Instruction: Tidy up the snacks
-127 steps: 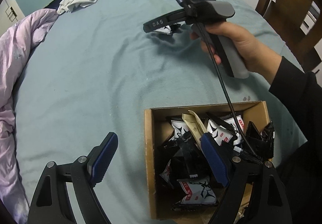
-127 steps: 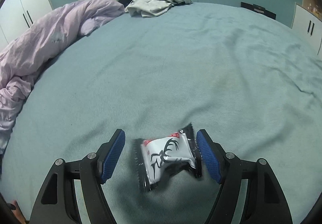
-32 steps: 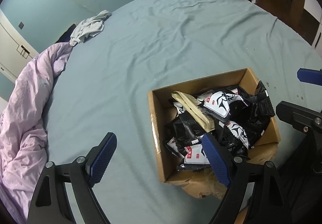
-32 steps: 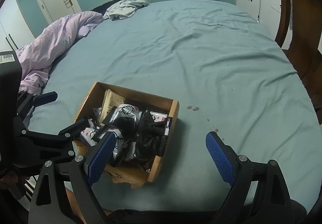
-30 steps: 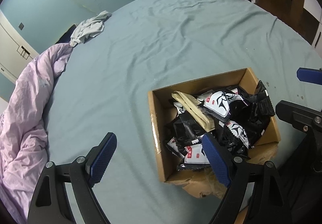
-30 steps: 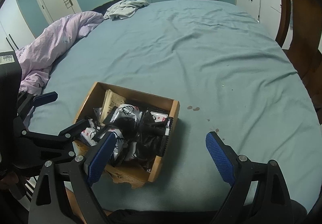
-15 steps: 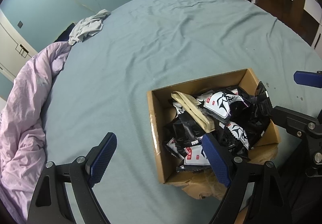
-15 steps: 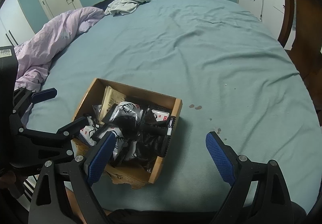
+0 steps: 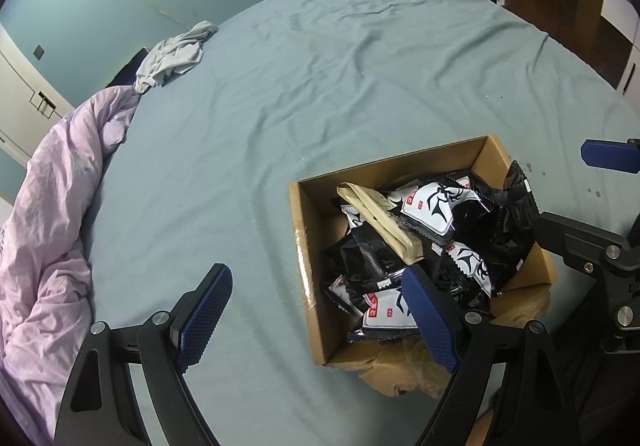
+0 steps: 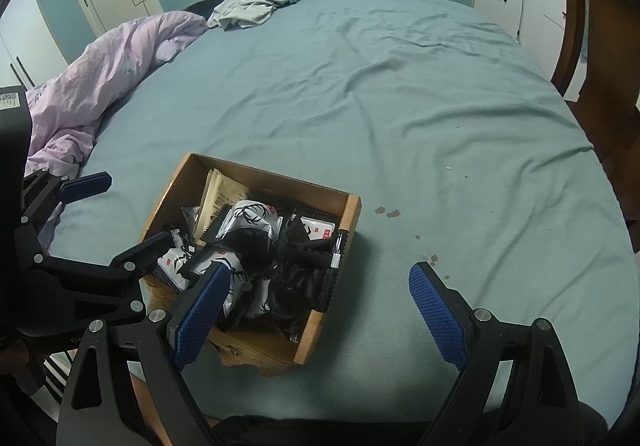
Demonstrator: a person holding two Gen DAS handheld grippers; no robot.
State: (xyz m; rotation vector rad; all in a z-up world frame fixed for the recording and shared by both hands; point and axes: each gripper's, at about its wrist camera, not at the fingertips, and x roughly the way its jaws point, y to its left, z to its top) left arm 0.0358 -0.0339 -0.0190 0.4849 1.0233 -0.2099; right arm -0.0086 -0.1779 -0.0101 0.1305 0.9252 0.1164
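- Cardboard box [image 9: 310, 246] sits on the teal bedsheet [image 9: 320, 65] near its front edge, heaped with black-and-white snack packets [image 9: 436, 205] and 1 tan packet [image 9: 380, 217] leaning across them
- Left gripper [image 9: 316, 310] hangs over the box's left wall with its jaws wide apart and nothing between the pads; 1 pad is above the sheet, the other above the packets
- Right gripper [image 10: 320, 306] is likewise wide open and empty, straddling the box's right wall
- No loose packet shows on the sheet in either view, so the gathering looks finished or close to it
- Packets lie just ahead of and below both claws, between them; neither hand is clearly nearer
- Tan packet's long axis runs from the far-left corner toward the box's middle
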